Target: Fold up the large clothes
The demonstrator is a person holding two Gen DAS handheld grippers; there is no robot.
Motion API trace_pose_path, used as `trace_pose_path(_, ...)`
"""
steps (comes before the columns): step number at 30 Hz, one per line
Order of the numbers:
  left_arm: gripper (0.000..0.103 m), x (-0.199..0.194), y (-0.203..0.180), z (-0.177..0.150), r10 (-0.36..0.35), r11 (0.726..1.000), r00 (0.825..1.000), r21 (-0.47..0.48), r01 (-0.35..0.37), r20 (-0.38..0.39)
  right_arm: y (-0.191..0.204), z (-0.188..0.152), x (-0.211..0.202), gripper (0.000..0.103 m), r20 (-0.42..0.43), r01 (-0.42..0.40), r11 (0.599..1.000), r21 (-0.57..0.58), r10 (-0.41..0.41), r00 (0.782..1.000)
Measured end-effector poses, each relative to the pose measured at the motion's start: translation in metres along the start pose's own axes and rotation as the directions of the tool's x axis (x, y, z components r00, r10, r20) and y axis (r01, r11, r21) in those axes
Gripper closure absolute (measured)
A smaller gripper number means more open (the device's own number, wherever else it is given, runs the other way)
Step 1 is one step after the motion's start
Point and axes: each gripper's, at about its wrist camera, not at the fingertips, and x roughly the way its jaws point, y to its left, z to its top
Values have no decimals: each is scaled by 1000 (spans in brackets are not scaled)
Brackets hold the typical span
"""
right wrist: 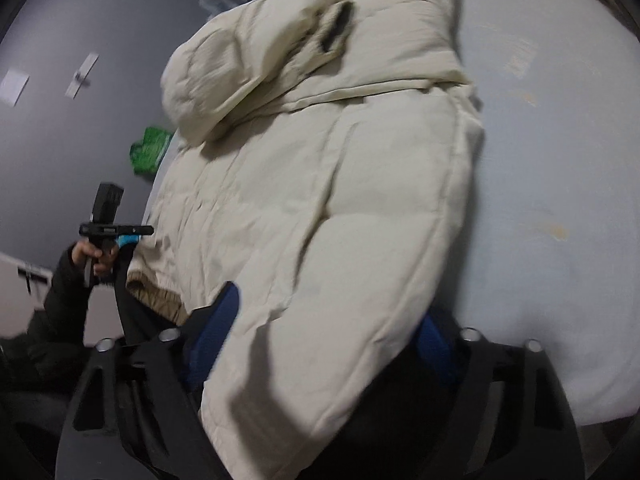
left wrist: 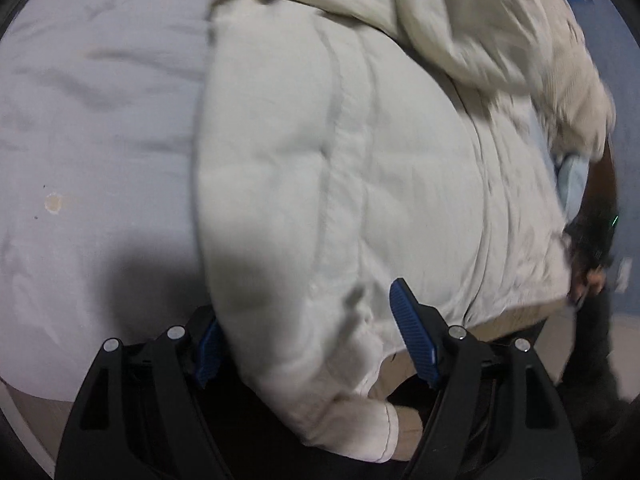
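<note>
A cream puffer jacket [left wrist: 360,168] lies spread over a pale grey bed [left wrist: 92,132], filling the centre of both wrist views, its hood end [right wrist: 248,60] bunched toward the top of the frame.

The left tool [left wrist: 316,344] has the padded hem edge between its blue pads at lower centre; the fabric bulges through the gap, and it seems to be clamped on it, though blur leaves the contact uncertain. The right tool [right wrist: 328,332] straddles the thick jacket edge at the bottom of its own view, its jaws about the padding in the same way.

To fold well from here, both tools should hold the same edge level and carry it together toward the hood end, keeping the padding taut between them so the thick fill does not sag. Lay the edge down squarely on the upper part before letting go.

A dark patch [right wrist: 336,28] near the hood, upper centre of the right view, may be a label, but nothing on it can be read. No other writing or brand is legible.
</note>
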Motion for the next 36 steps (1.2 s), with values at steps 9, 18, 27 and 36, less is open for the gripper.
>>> trace_pose_path(9, 65, 0, -45, -38, 100, 968, 994, 225, -108, 47, 12, -16, -11, 62, -3, 33, 994, -108, -34, 999)
trace_pose_path(18, 93, -57, -45, -39, -74, 964, 967, 266, 6, 244, 25, -7, -26, 93, 129, -94, 990, -101, 107, 986)
trace_pose_path(27, 94, -134, -42, -13, -300, 940, 836, 289, 179, 458, 16, 38, -68, 94, 376, -283, 958, -51, 280, 883)
trace_pose_path(36, 94, -169, -13, 56, -385, 922, 699, 229, 311, 603, -38, 107, -55, 94, 644, -528, 843, 104, 348, 681)
